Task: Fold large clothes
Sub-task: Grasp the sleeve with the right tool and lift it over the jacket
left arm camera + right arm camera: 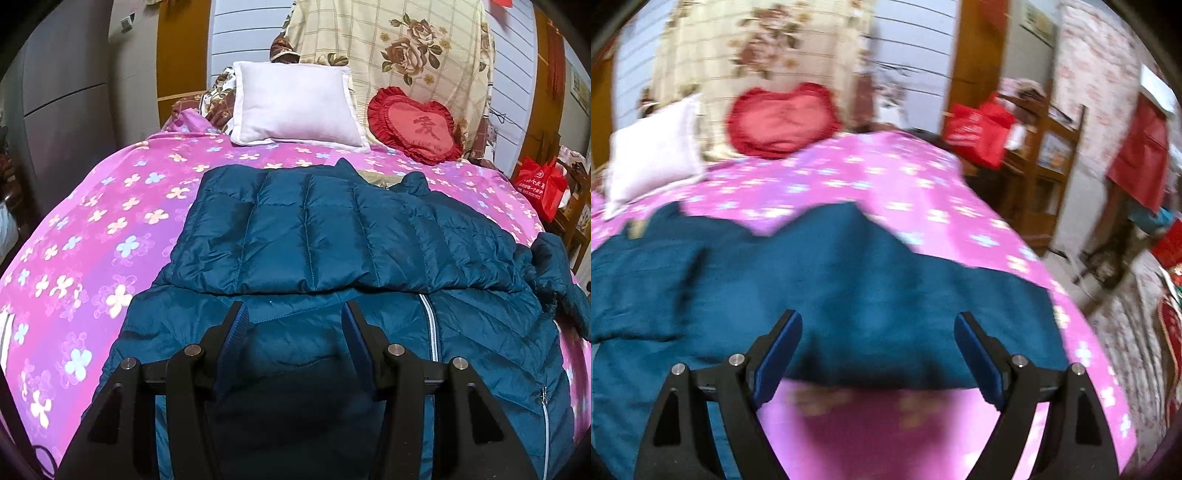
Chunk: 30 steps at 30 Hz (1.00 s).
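Observation:
A dark teal quilted down jacket (pixel 317 236) lies on the pink flowered bedspread (pixel 92 221), front side up, with a silver zipper (pixel 430 325) at its right. One sleeve is folded across the chest. My left gripper (pixel 293 312) is open and empty, low over the jacket's lower body. In the blurred right wrist view, the jacket (pixel 831 280) spreads across the bedspread (pixel 886 173). My right gripper (pixel 879 325) is wide open and empty over the jacket's near edge.
A white pillow (pixel 295 107) and a red heart cushion (pixel 417 125) lie at the head of the bed. A red bag (pixel 541 184) and a wooden shelf (pixel 1049 158) stand past the bed's right edge.

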Available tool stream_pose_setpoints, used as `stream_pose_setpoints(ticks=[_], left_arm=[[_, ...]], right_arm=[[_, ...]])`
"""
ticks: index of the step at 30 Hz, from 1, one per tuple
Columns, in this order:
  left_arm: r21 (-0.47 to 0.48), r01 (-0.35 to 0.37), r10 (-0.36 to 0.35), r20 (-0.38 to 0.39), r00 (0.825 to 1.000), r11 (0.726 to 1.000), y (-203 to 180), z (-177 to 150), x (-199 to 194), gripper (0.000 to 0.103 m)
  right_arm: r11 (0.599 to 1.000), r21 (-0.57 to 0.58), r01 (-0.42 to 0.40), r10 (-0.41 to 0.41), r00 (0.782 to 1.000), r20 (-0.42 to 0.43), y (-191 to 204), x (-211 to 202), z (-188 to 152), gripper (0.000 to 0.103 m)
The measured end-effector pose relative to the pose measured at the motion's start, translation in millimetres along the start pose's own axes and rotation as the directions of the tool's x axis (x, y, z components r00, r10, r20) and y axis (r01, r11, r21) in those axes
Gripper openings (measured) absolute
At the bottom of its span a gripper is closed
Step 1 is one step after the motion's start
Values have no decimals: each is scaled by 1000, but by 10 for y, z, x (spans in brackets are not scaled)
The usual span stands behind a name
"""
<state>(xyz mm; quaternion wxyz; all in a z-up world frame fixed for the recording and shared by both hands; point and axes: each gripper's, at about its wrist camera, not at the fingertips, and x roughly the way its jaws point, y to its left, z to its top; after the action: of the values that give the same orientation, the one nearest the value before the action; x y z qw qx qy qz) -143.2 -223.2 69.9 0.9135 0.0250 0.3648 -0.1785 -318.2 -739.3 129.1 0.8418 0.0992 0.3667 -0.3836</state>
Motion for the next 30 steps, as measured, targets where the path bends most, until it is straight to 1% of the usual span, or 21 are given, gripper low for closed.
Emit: stream_pose_setpoints(ticks=[2, 4, 7, 9, 10, 14, 16, 18, 20, 21, 22, 23, 25, 26, 28, 30], left_arm=[[2, 5, -5, -1, 1000, 1000, 0, -1, -5, 34], [8, 7, -7, 2, 1000, 1000, -8, -2, -15, 34], [25, 4, -5, 10, 1000, 1000, -30, 3, -23, 34], [30, -5, 4, 21, 1000, 1000, -30, 9, -27, 34], [29, -10, 9, 25, 1000, 1000, -24, 10, -27, 34], [11, -16, 16, 30, 999, 1000, 20, 26, -15, 34], [6, -20, 20, 26, 999, 1000, 40, 28, 1, 34], [5, -25, 25, 21, 999, 1000, 45, 25, 18, 34], [6, -27, 27, 17, 999, 1000, 39, 22, 28, 34], [7, -29, 29, 17, 999, 1000, 37, 22, 26, 34], [8, -32, 32, 19, 999, 999, 35, 20, 16, 34], [10, -38, 38, 22, 999, 999, 31, 21, 5, 34], [13, -53, 53, 31, 998, 999, 34, 28, -24, 34], [12, -59, 58, 38, 998, 998, 44, 30, -49, 34], [7, -62, 62, 48, 997, 998, 65, 40, -83, 34], [-8, -63, 63, 52, 997, 998, 107, 56, -119, 34]], right_arm=[[997, 44, 71, -70, 997, -29, -350, 199, -13, 91], [986, 88, 138, -132, 989, -71, -708, 398, -57, 91], [970, 144, 193, -175, 976, -132, -1143, 626, -126, 91], [959, 180, 220, -193, 969, -155, -1388, 718, -175, 92], [953, 201, 227, -194, 966, -170, -1498, 777, -197, 94], [930, 271, 249, -184, 953, -241, -1792, 1001, -340, 94], [924, 310, 223, -142, 955, -262, -1868, 1093, -420, 94], [915, 355, 191, -99, 960, -261, -1901, 1134, -482, 93], [919, 350, 180, -98, 966, -238, -1880, 1106, -496, 72], [929, 329, 169, -94, 969, -229, -1831, 1097, -474, 46], [942, 303, 147, -81, 972, -221, -1774, 1084, -439, 24], [954, 274, 121, -63, 975, -214, -1693, 1055, -393, 17], [968, 216, 124, -80, 977, -199, -1547, 947, -305, 14], [974, 199, 106, -72, 982, -173, -1472, 855, -246, 13], [979, 193, 70, -48, 992, -114, -1360, 645, -113, 13], [979, 203, 8, 4, 998, -58, -1229, 395, 53, 13]])
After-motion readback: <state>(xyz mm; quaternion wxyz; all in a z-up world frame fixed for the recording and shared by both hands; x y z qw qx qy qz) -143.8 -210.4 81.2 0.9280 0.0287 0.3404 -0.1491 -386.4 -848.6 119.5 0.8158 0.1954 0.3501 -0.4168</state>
